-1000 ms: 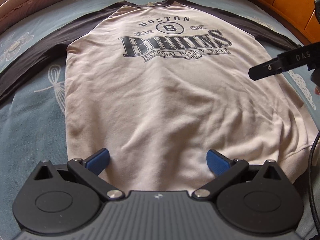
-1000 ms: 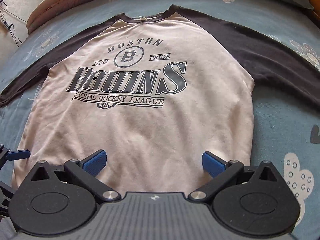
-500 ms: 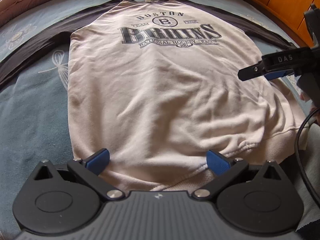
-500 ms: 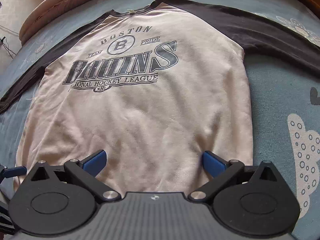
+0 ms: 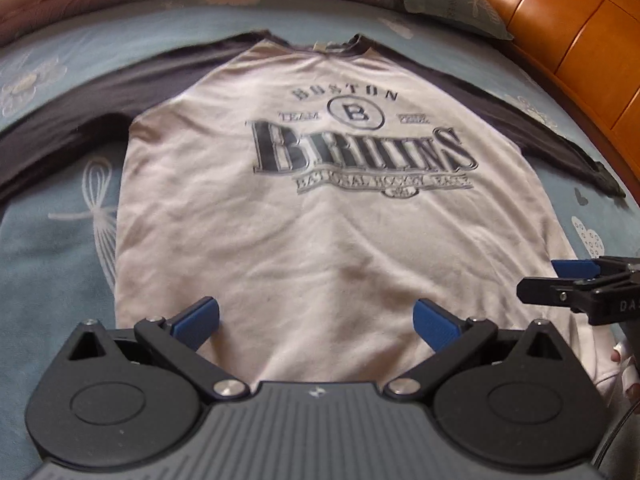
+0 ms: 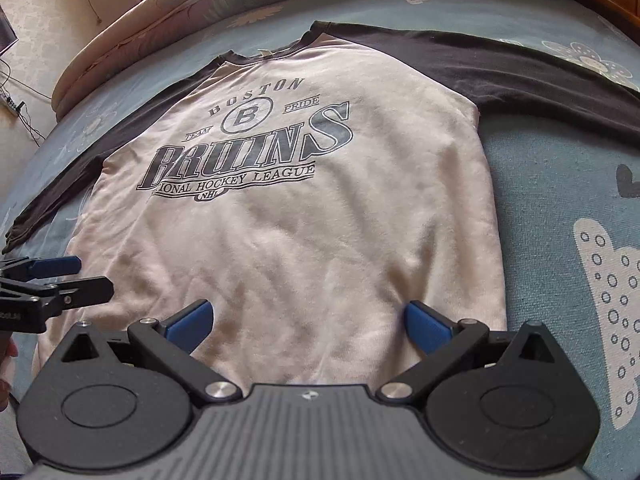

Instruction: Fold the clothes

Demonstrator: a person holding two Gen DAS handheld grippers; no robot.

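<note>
Bedding comes first: the bed [image 5: 48, 264], under a blue sheet printed with flowers and dragonflies, carries the whole job, with an orange wooden headboard [image 5: 568, 36] at two o'clock in the left wrist view and a rolled quilt [image 6: 168, 20] along the far edge at eleven o'clock in the right wrist view.

The sweatshirt [image 5: 320, 208], cream-bodied with dark sleeves and a Boston Bruins print, lies flat and face up at the centre of the bed, collar at twelve o'clock, hem at six o'clock nearest both cameras. Both sleeves stretch straight out, toward nine and three o'clock. No fold has been made.

What has changed over the last second is the grippers' placing, not the cloth. Half a second ago the left camera sat back far enough to show the ribbed hem; now the hem is hidden under the tool body. The right gripper [image 5: 560, 280], earlier high at three o'clock over the shirt's side, has dropped to four o'clock beside the lower corner.

The left gripper [image 6: 76, 276] sits at eight o'clock in the right view, near the opposite lower corner. Both sets of jaws stand wide apart, holding nothing.

My reading: the pair is lining up at the hem corners, ready to pinch for the first fold.
</note>
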